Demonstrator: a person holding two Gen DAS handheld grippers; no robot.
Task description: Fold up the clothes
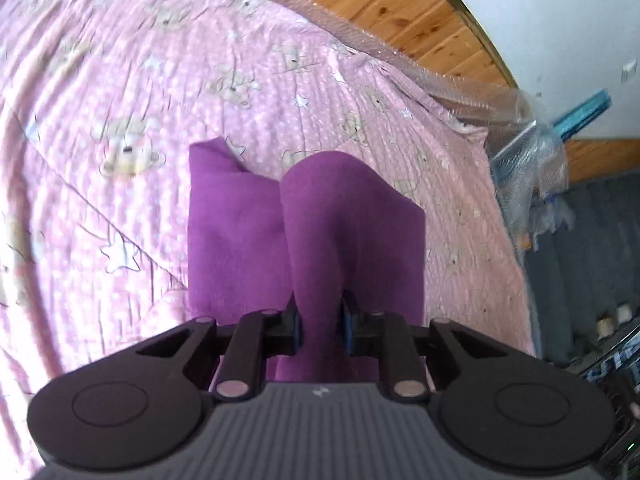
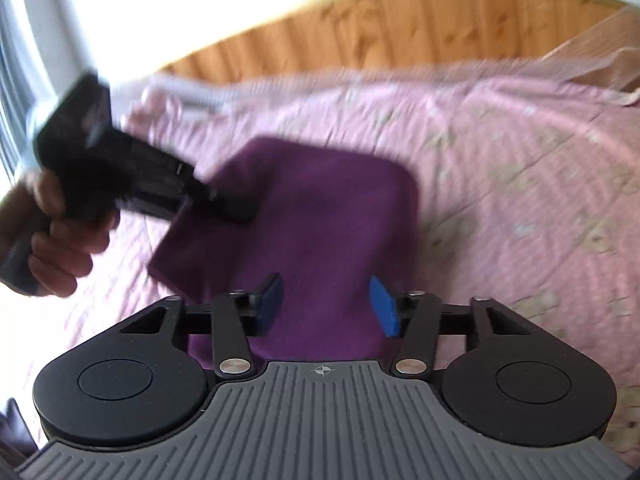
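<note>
Left wrist view: your left hand-held gripper [image 1: 320, 316] is clamped on a raised fold of the purple garment [image 1: 240, 232]. The pinched cloth rises between the two fingers as a rounded ridge and runs away from the camera. The rest of the garment lies flat on the pink bedspread [image 1: 100, 80], which carries a bear-and-star print. A wooden headboard [image 1: 400, 4] runs along the far edge of the bed, below a white wall [image 1: 540, 12]. Crumpled clear plastic [image 1: 536, 160] sits at the right edge of the bed, near a blue item too blurred to identify.

Right wrist view: your right hand-held gripper [image 2: 326, 306] stands part open over the near edge of the purple garment [image 2: 320, 216]. Its blue pads [image 2: 384, 308] are apart and do not press the cloth; the garment lies beneath and between them. The garment is a roughly rectangular folded shape in the middle of the pink bedspread [image 2: 500, 140]. At the left, your left hand [image 2: 60, 240] holds the other hand-held gripper [image 2: 236, 208], whose tip meets the left edge of the garment. This view is motion-blurred, so fine detail is unreadable.
</note>
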